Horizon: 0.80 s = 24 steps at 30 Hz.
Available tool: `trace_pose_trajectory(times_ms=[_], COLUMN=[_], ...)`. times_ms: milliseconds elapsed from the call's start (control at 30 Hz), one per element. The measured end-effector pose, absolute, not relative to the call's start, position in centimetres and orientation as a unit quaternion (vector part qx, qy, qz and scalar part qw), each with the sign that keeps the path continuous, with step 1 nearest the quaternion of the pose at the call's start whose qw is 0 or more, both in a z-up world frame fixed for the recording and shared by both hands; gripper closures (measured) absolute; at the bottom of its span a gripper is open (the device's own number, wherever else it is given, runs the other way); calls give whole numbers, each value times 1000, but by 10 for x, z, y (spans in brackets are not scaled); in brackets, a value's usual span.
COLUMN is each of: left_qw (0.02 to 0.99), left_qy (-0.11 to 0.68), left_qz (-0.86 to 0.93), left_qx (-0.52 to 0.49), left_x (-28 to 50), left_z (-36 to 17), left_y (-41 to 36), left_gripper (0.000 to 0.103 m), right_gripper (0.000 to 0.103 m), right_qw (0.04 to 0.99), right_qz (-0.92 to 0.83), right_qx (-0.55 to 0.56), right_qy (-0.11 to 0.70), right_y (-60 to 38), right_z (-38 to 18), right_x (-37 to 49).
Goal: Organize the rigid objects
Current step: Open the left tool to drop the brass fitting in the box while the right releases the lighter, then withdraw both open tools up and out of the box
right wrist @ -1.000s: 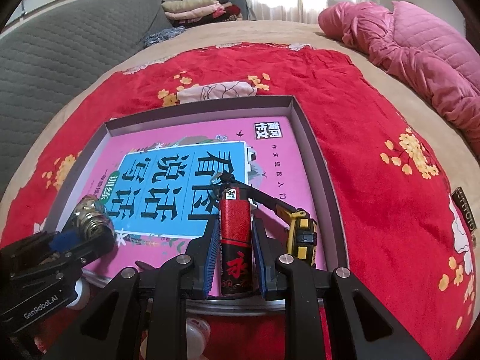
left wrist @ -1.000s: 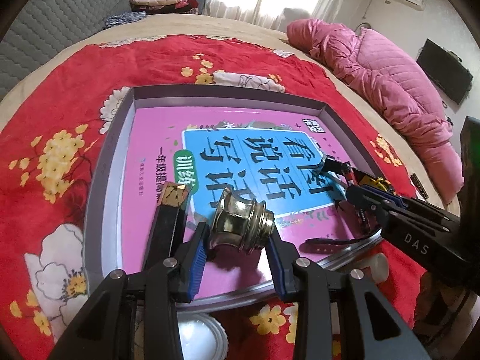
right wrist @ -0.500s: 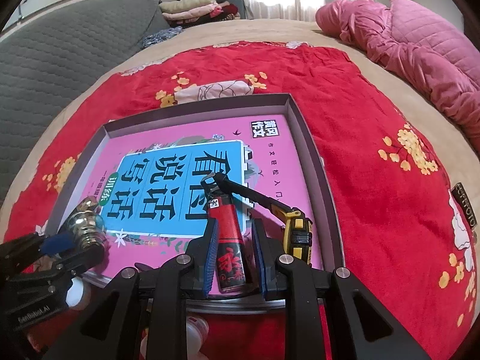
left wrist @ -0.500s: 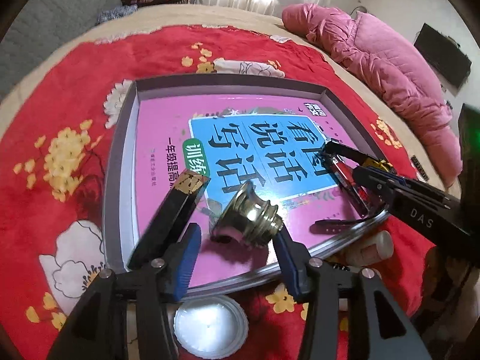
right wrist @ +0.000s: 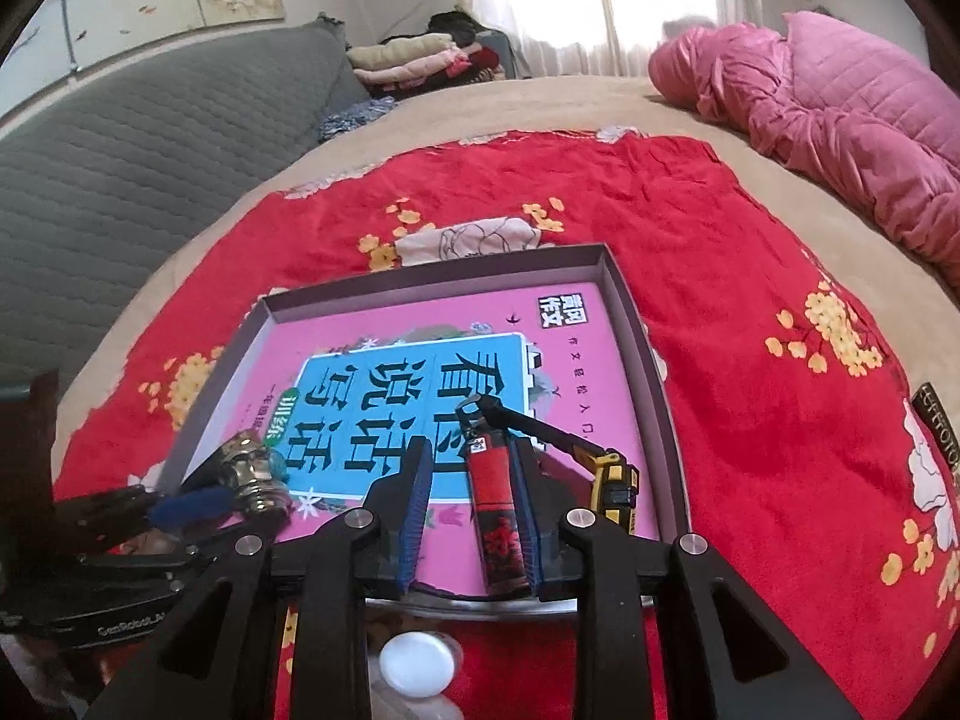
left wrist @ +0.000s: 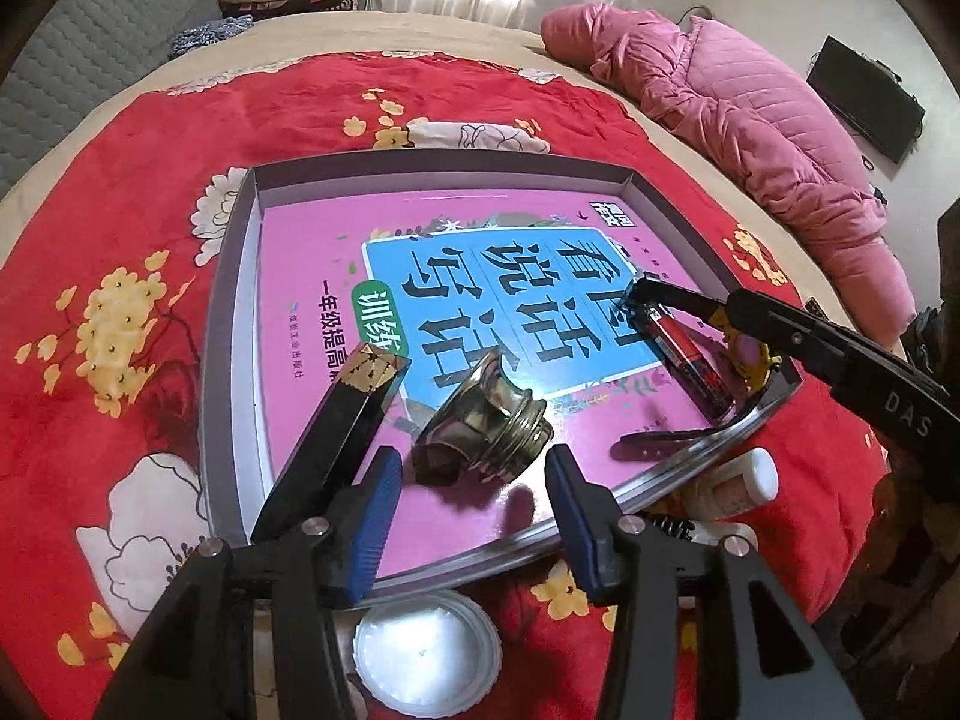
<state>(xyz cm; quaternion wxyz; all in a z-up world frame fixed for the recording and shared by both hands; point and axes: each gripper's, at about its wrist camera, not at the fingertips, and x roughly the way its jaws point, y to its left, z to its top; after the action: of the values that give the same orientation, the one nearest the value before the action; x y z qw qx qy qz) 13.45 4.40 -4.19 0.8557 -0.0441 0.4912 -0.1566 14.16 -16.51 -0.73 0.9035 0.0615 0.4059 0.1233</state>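
On tray, lighter lengthwise away.

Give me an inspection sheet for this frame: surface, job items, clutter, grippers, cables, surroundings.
Surface: red floral cloth on a bed; grey tray on it, lined with a pink book cover.
Job's things: brass fitting lying on its side in the tray; red lighter, black box and yellow tape measure also in the tray.
Clutter: white lid and white bottle on the cloth outside the tray's near edge.
Grippers: left gripper open, fitting just ahead of it, untouched; right gripper open, lighter between its fingers.
Cables: nothing seen.
Surroundings: pink quilt, grey sofa, folded clothes, window.
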Motion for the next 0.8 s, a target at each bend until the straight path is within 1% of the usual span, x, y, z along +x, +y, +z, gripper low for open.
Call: trace_pose_trajectory(times_ms=[433,567,800], left_qw=[857,858,861], left_qy=[489,487,483], left_qz=[-152,-150,-144], left_qx=[-57,-63,-64], left_x=[130,129,125], left_z=[-40,-39,-38], left_y=[49,50,53], left_gripper=[54,53,53], right_gripper=[73,66,65], right_qw=[904,904,905], right_qz=[113,112,110], right_qx=[66,67,67], right_qy=[408,407,405], right_y=[-173,-176,-179], right_z=[-6,-4,-2], right_x=[136,133,128])
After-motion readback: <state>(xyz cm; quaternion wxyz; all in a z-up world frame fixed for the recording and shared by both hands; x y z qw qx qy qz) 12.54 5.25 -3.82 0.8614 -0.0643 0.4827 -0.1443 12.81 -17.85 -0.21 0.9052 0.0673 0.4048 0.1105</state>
